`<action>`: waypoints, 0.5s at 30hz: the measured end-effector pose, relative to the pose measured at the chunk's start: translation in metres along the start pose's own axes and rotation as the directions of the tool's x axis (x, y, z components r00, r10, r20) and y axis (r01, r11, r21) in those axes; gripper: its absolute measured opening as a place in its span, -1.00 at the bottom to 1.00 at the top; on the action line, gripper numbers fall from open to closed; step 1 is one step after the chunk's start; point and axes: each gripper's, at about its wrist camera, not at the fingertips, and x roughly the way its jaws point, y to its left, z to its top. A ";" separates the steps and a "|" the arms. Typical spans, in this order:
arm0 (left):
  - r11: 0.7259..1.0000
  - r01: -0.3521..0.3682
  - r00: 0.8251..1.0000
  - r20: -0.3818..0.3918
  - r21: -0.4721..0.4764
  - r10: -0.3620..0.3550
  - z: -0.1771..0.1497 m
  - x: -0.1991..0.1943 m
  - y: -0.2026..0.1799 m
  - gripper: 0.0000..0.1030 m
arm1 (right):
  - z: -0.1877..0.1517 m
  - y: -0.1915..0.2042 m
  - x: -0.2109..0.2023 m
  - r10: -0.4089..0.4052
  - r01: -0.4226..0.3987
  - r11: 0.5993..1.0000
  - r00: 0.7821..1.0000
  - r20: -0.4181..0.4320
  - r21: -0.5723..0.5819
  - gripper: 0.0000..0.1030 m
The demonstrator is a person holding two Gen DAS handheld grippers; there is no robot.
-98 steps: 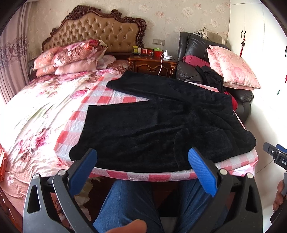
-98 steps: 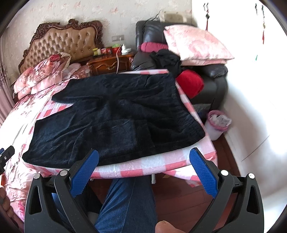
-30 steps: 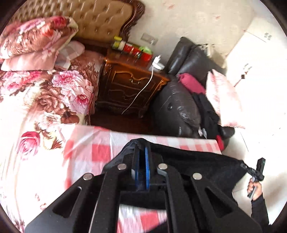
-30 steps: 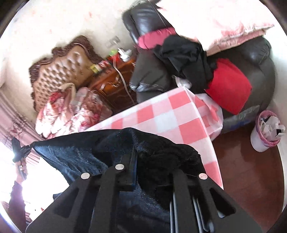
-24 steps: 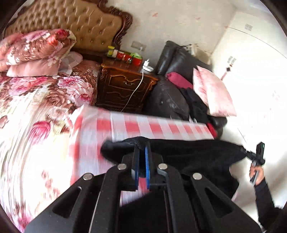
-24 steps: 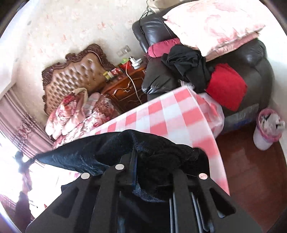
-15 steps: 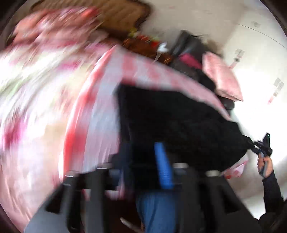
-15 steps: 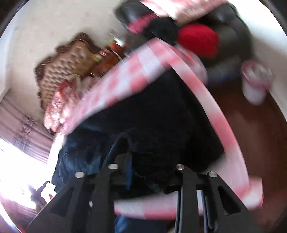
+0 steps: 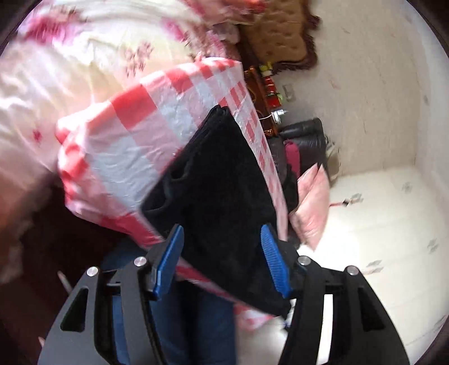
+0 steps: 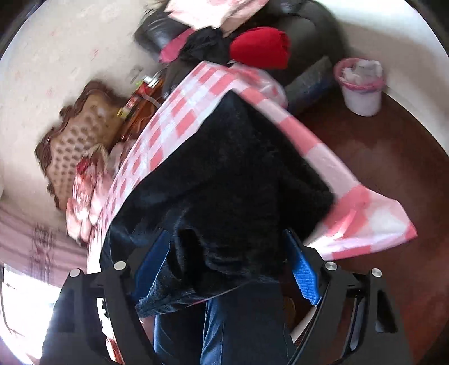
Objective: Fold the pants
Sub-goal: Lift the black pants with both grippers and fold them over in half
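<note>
Bedroom, red-and-white checked cloth over counter (image 9: 123, 157) beside floral bed.

Near: left gripper (image 9: 221, 259) and right gripper (image 10: 227, 272), blue fingers spread, jaws just opened, pressing on nothing; cloth edge lies between them, loose.

Black fleecy pants (image 9: 221, 196) lie doubled on checked counter, near edge overhanging.

Judgement: soft, limp, light, plush pile not slippery, thick where doubled; pinch corners or hem edges.

Long axis runs left–right along near edge; which end is waist, cannot tell.

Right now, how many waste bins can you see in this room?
1: a small white waste bin with a pink liner stands on the wooden floor beside the dark armchair. Others may be out of view.
</note>
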 end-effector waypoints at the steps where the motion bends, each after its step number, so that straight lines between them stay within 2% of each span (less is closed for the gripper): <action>1: 0.999 -0.009 1.000 -0.011 -0.043 0.009 0.005 0.008 0.001 0.06 | 0.000 -0.006 -0.006 0.005 -0.005 0.999 1.000 0.010 0.034 0.56; 4: 0.992 -0.077 0.997 -0.031 -0.097 0.074 0.017 0.028 0.002 0.01 | -0.002 -0.018 -0.018 0.024 -0.025 0.995 1.000 0.019 0.096 0.56; 6: 0.975 -0.187 0.982 -0.049 -0.120 0.182 0.023 0.042 0.007 -0.08 | -0.005 -0.019 -0.019 0.073 -0.073 0.989 0.997 0.006 0.127 0.56; 7: 0.970 -0.201 0.979 -0.056 -0.139 0.195 0.026 0.046 0.010 -0.15 | -0.006 -0.018 -0.019 0.099 -0.097 0.985 0.995 -0.002 0.144 0.56; 9: 0.966 -0.217 0.976 -0.058 -0.142 0.211 0.030 0.050 0.010 -0.16 | -0.007 -0.015 -0.016 0.152 -0.146 0.970 0.988 -0.018 0.194 0.57; 15: 0.959 -0.256 0.966 -0.059 -0.121 0.250 0.040 0.063 0.008 -0.18 | -0.004 -0.007 -0.005 0.174 -0.154 0.952 0.983 -0.051 0.265 0.58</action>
